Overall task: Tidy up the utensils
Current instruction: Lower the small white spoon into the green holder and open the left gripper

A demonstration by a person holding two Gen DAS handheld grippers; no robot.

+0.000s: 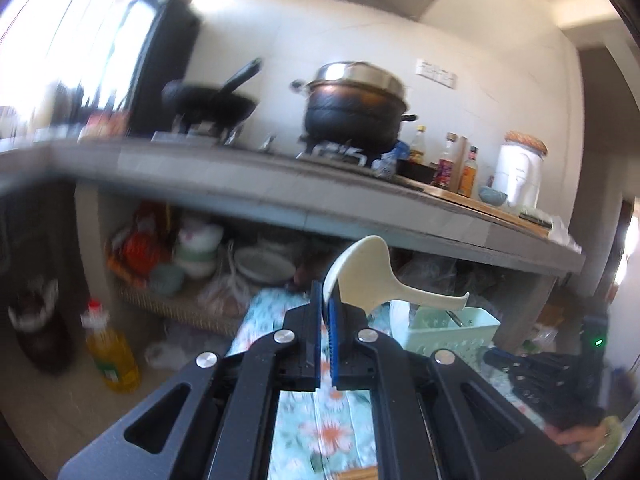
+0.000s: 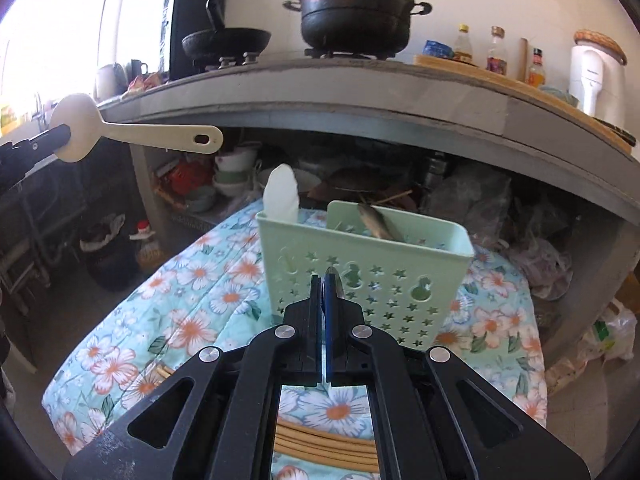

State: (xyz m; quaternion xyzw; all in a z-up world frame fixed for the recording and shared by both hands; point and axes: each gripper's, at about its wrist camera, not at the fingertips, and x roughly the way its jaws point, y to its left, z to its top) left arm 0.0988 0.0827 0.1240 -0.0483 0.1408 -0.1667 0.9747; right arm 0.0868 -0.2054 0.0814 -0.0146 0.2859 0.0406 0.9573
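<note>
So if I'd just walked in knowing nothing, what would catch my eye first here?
Probably the cream rice paddle, held up in the air by its scoop end in the left gripper, its handle sticking out sideways. Next, the mint-green utensil basket standing on the flowered cloth, with a metal utensil and a white one poking out. Behind, a big black pot sits on the stove up on the counter.

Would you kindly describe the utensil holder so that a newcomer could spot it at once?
Below the long grey kitchen counter stands a surface covered with a turquoise floral cloth. On that cloth stands the utensil holder, a pale mint-green plastic basket. Its star-shaped cut-outs and the white utensil poking from one compartment set it apart.
</note>
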